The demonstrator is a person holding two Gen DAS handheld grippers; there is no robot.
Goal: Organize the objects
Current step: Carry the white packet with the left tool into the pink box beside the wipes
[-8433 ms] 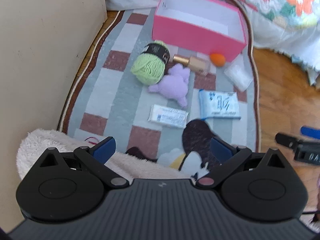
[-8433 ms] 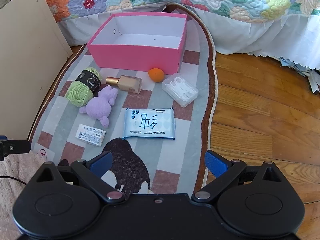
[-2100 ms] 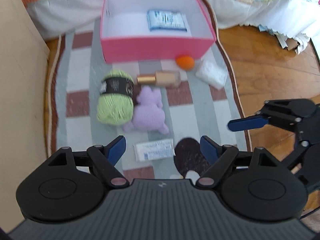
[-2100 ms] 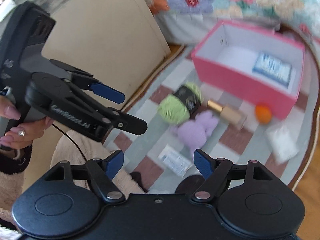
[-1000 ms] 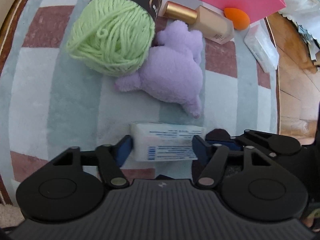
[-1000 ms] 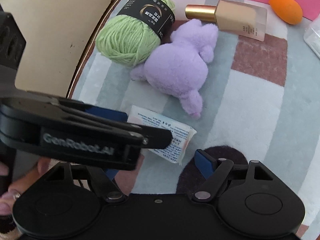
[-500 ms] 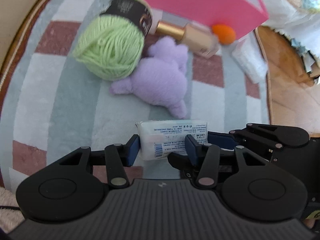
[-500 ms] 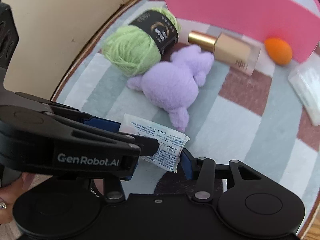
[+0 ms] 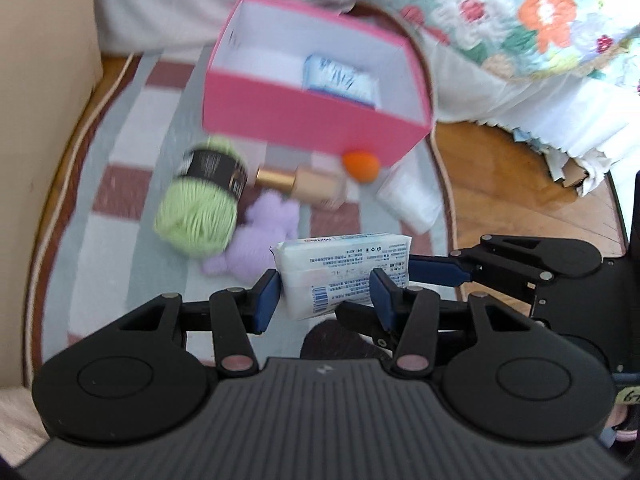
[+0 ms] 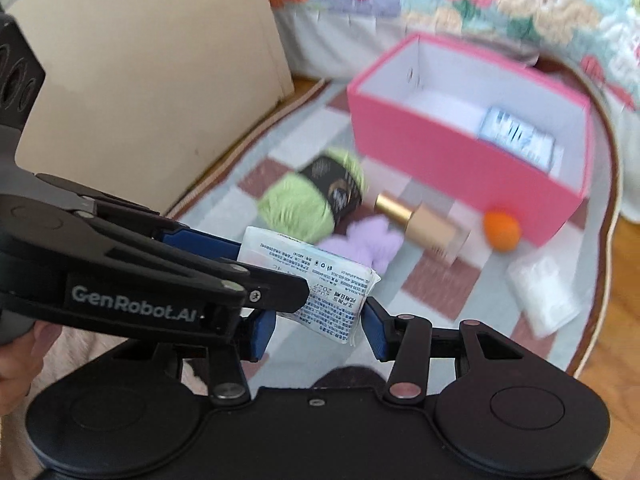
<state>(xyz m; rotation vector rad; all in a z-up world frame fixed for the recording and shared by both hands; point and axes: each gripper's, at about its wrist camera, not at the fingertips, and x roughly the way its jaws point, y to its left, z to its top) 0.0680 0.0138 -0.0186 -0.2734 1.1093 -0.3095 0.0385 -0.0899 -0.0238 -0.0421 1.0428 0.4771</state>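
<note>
My left gripper [image 9: 324, 294] and my right gripper [image 10: 318, 326] are both shut on a small white tissue pack [image 9: 344, 272], also in the right wrist view [image 10: 324, 286], and hold it above the rug. The pink box [image 9: 312, 120] stands beyond, near the bed, with a blue wipes pack [image 9: 340, 78] inside. On the rug lie a green yarn ball [image 9: 200, 212], a purple plush [image 9: 260, 240], a gold-capped bottle [image 9: 304, 186], an orange sponge [image 9: 360, 164] and a clear plastic case [image 9: 408, 202].
A beige board [image 10: 140, 80] stands at the left. A bed with a floral quilt [image 9: 520, 12] lies behind the box. Wood floor [image 9: 512, 184] lies right of the checked rug [image 9: 120, 264].
Both grippers closed on the tissue pack and lifted it off the rug. The views rose and tilted up so the box interior shows.
</note>
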